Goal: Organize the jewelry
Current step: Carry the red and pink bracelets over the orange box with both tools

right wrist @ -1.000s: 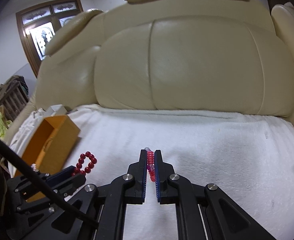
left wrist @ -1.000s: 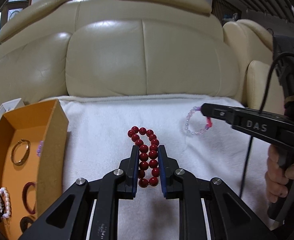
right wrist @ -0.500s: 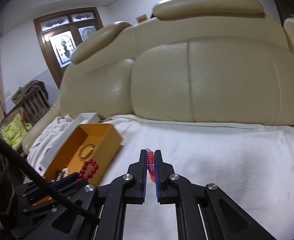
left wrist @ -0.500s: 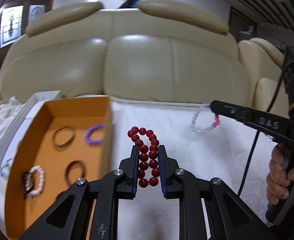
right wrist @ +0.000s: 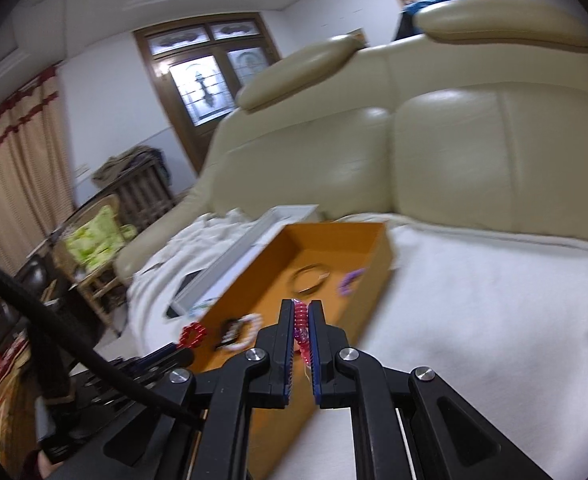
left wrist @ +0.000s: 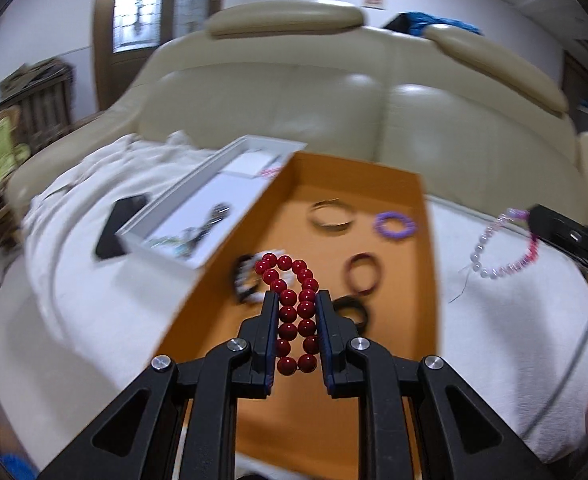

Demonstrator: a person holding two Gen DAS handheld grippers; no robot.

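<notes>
Two claws, both gripping: my left claw [left wrist: 297,320] pinches the red bead bracelet [left wrist: 292,312] above the orange box [left wrist: 427,264], while my right claw [right wrist: 301,326] clamps the pink-and-clear bracelet [right wrist: 301,330] beside that box.

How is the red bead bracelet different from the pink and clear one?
The red bead bracelet has big, round, all-red beads; the pink and clear bracelet has tiny beads in mixed colours. The red one is squeezed flat into two rows by the left gripper above the orange box; the pink one hangs as an open ring from the right gripper beside the box. Both are held in shut fingers.
</notes>
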